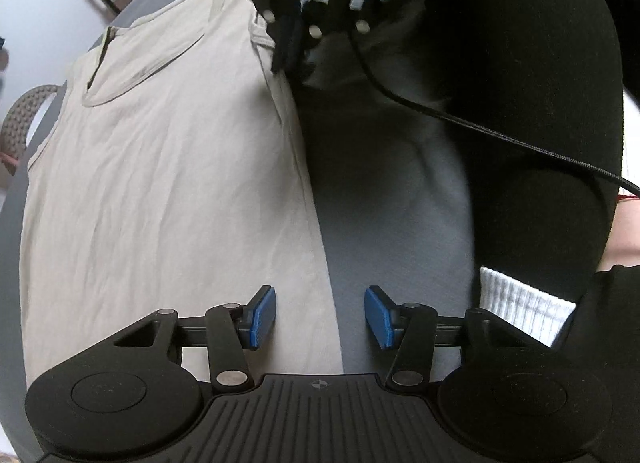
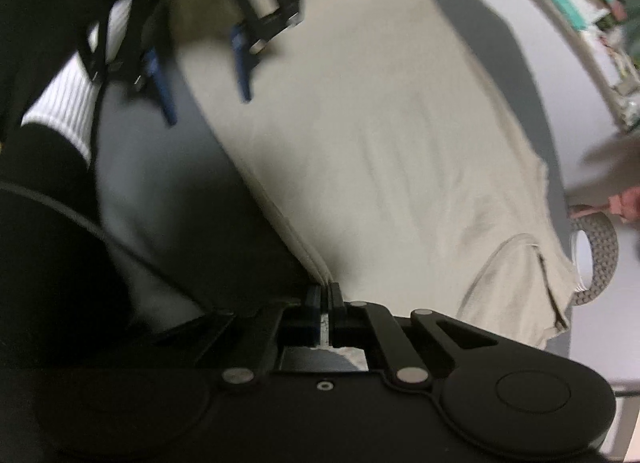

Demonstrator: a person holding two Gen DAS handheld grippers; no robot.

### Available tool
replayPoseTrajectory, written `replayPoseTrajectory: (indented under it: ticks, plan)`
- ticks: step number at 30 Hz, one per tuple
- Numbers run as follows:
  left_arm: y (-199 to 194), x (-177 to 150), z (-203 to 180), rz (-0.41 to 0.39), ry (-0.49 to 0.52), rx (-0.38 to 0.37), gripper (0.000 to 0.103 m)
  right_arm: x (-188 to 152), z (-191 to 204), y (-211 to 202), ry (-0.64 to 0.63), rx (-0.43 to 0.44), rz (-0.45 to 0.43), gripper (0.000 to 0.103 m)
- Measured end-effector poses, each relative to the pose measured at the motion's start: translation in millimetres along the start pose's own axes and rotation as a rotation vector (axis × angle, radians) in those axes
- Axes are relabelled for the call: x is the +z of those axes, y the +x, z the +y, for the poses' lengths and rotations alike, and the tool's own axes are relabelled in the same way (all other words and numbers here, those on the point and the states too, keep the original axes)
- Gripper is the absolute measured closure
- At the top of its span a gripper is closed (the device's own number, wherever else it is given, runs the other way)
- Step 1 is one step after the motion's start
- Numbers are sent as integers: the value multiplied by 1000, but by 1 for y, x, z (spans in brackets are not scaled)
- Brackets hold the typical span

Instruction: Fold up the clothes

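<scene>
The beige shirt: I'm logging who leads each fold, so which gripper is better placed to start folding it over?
The right gripper. It is already shut on the beige shirt at its near edge. The left gripper is open, straddling that edge further along, gripping nothing.

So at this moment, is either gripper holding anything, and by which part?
The right gripper is shut on the beige shirt, pinching its folded side edge near the collar end. The left gripper is open over the same edge, holding nothing.
</scene>
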State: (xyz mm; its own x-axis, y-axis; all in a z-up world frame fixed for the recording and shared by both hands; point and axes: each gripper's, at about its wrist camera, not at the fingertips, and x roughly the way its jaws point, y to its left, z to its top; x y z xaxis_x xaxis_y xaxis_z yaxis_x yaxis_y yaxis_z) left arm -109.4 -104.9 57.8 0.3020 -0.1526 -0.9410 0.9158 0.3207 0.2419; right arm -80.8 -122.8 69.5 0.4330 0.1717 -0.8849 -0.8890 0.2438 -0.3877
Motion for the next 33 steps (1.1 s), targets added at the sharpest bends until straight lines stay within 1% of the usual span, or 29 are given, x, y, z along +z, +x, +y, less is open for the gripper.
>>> replayPoseTrajectory:
  ticks: [3, 5, 8, 10, 12, 15, 19, 22, 25, 27, 29, 33]
  plan:
    - [-2, -2, 1, -4, -9, 9, 51, 2, -16, -8, 79, 3, -38, 100]
    - [-3, -3, 1, -1, -17, 11, 51, -5, -27, -14, 127, 13, -52, 100]
    - [-3, -8, 6, 38, -38, 34, 51, -17, -33, -14, 146, 9, -60, 100]
    - [-3, -14, 12, 66, -63, 61, 57, -13, -37, -10, 156, 8, -60, 100]
    - [-3, -20, 18, 89, -97, 84, 72, -13, -40, -16, 172, 9, -66, 100]
    - [-6, -27, 25, 107, -145, 113, 84, -16, -44, -15, 201, 8, -80, 100]
    - [-4, -29, 26, 138, -137, 115, 85, -22, -50, -7, 259, 16, -103, 99]
    - [-2, -31, 29, 170, -116, 111, 85, -28, -54, 2, 337, 23, -133, 99]
    - [-2, -37, 42, 163, -147, 86, 84, -35, -61, 15, 454, 19, -174, 99]
    - [-4, -39, 51, 159, -181, 63, 84, -38, -65, 21, 505, 35, -174, 99]
    - [-7, -42, 62, 170, -203, 69, 84, -40, -66, 23, 510, 24, -186, 99]
    - [-17, -48, 85, 211, -252, 122, 84, -46, -70, 33, 548, 51, -195, 98]
